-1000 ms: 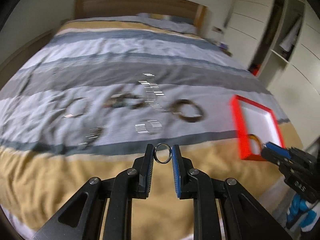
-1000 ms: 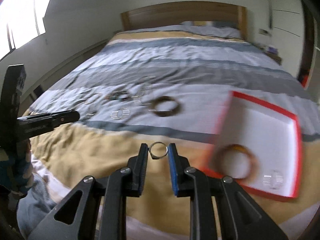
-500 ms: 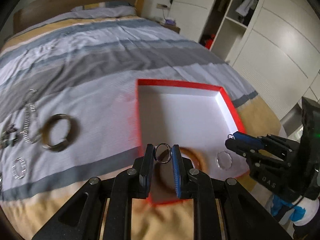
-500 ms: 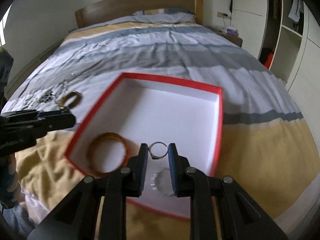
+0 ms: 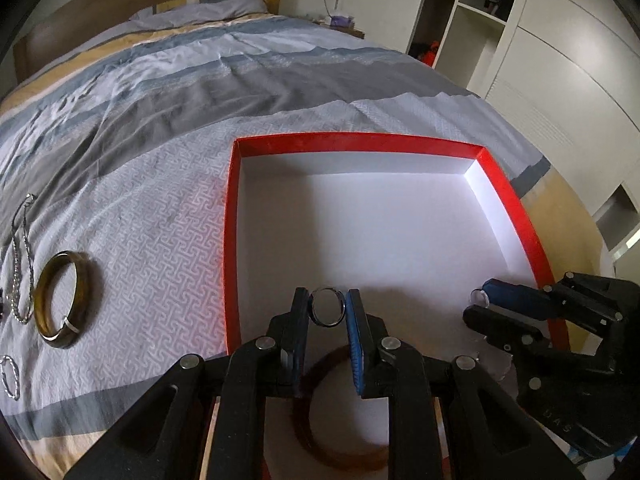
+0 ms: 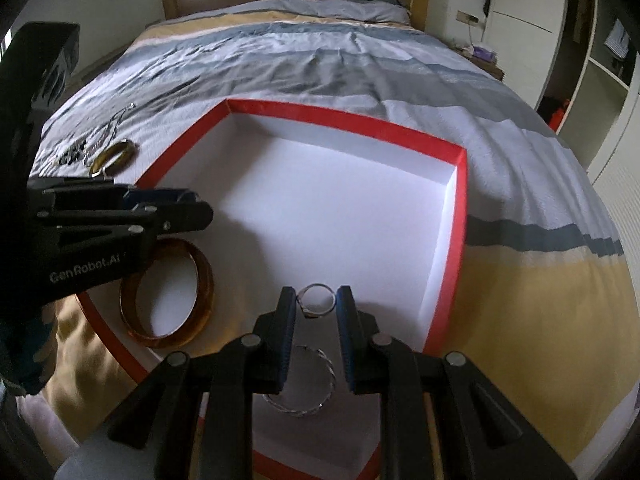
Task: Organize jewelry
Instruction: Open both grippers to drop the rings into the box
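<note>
Left wrist view: left gripper [image 5: 327,312] clamped on a plain dark metal ring [image 5: 327,311], held upright between its fingertips above the near part of a shallow red-rimmed, white-lined box [image 5: 500,196] on a grey, white and mustard striped bedspread [image 5: 160,128]. Out on the cover left of the box, seen clearly only here: a brown-green bangle with a metal clasp [image 5: 60,298], a silver chain [image 5: 20,264] just beside it, a small twisted silver ring [image 5: 9,376] at the frame edge. Amber translucent bangle [image 5: 340,420] mostly hidden under the fingers.

Right wrist view: right gripper [image 6: 317,303] closed on a thin silver ring [image 6: 316,303], suspended over the box floor near its right wall. Shown in full only here: the amber bangle [image 6: 168,288] lying in the box's near-left corner, and a twisted silver hoop [image 6: 304,380] lying flat inside the box, below the fingers.
</note>
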Tool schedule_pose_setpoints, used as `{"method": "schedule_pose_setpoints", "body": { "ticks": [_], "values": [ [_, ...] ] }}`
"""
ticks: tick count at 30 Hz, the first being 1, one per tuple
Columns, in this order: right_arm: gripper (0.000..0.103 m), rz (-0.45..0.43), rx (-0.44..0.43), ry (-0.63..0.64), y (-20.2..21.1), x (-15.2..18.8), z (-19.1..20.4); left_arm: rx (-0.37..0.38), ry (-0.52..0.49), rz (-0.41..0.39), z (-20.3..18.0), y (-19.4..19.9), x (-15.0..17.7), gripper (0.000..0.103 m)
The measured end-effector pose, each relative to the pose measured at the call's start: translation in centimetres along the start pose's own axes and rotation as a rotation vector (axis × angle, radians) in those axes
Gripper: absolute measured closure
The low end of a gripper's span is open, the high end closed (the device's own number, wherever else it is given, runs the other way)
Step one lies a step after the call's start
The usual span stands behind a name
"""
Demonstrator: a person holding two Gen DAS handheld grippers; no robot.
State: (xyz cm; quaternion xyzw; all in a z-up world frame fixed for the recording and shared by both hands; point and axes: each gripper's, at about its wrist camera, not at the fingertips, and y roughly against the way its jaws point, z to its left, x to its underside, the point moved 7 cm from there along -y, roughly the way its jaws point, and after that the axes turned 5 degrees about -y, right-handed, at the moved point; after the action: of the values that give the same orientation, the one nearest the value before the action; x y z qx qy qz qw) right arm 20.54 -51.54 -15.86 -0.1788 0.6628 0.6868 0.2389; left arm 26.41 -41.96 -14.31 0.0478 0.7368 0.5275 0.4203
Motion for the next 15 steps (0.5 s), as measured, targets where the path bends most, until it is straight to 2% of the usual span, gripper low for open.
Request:
{"method": "schedule_pose_setpoints", "body": {
  "ticks": [5, 11, 15],
  "values": [
    [0.082, -0.003, 0.004, 0.003, 0.2, 0.1, 0.1, -0.009, 0.001, -0.006, 0.2, 0.0, 0.3, 0.084],
    [0.082, 0.006, 0.006, -0.024, 0.8, 0.1, -0.1, 0.024, 0.033, 0.009, 0.3, 0.6, 0.4, 0.082],
    [0.08, -0.014, 0.008, -0.042, 2.8, 0.5, -0.4, 0.02, 0.021, -0.014, -0.2, 2.2, 0.7, 0.063]
  ]
}}
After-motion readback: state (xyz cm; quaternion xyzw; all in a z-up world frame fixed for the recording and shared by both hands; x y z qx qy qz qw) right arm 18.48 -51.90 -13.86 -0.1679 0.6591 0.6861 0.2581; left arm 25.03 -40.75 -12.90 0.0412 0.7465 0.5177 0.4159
